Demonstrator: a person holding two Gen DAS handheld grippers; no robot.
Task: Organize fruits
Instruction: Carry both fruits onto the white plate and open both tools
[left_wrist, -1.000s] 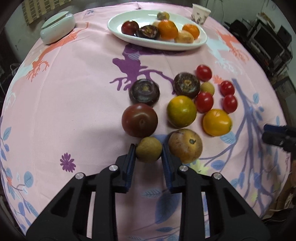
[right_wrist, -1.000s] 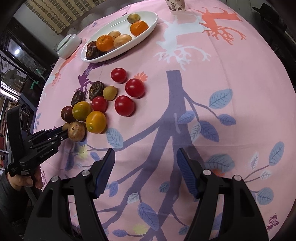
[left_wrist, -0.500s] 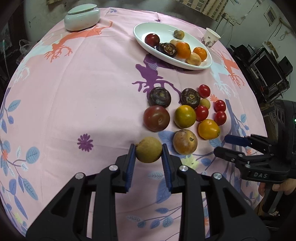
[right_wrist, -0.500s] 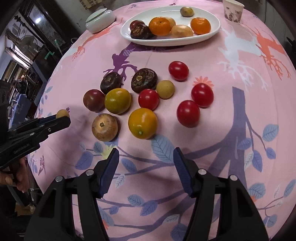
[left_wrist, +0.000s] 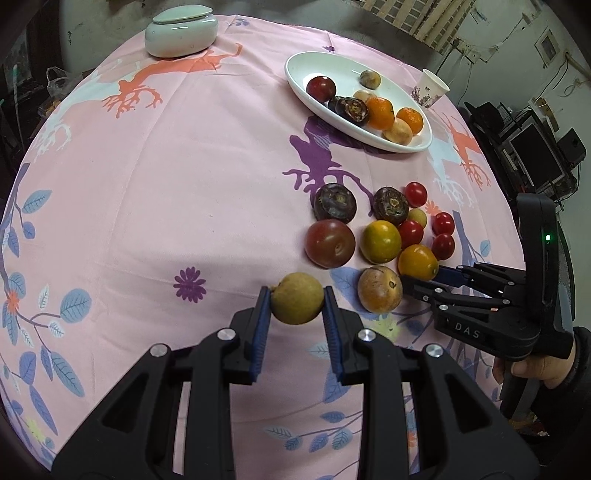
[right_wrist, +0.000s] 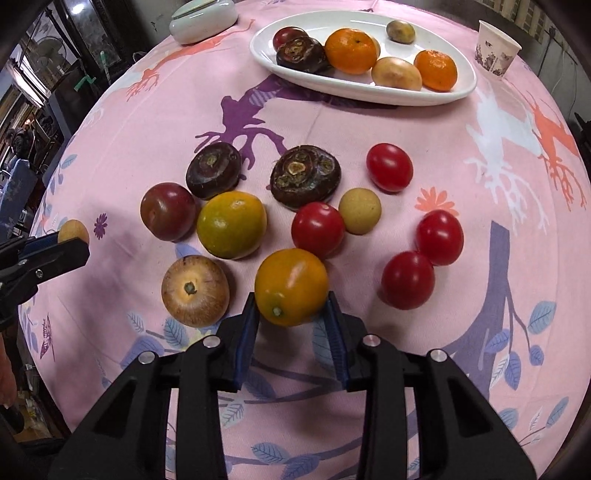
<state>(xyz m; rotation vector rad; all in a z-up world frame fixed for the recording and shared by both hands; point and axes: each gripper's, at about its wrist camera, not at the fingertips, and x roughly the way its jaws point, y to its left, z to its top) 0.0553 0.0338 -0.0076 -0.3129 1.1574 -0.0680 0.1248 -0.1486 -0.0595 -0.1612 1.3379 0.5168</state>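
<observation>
Pink leaf-print tablecloth (left_wrist: 184, 192), dim cluttered room, left hand-held gripper (left_wrist: 296, 308) clamping longan (left_wrist: 297, 302), right hand-held gripper (right_wrist: 291, 317) closing around orange citrus (right_wrist: 291, 286)

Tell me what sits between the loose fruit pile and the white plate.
Nothing: only bare pink tablecloth separates the fruit pile from the white plate, clearest in the right wrist view.
</observation>
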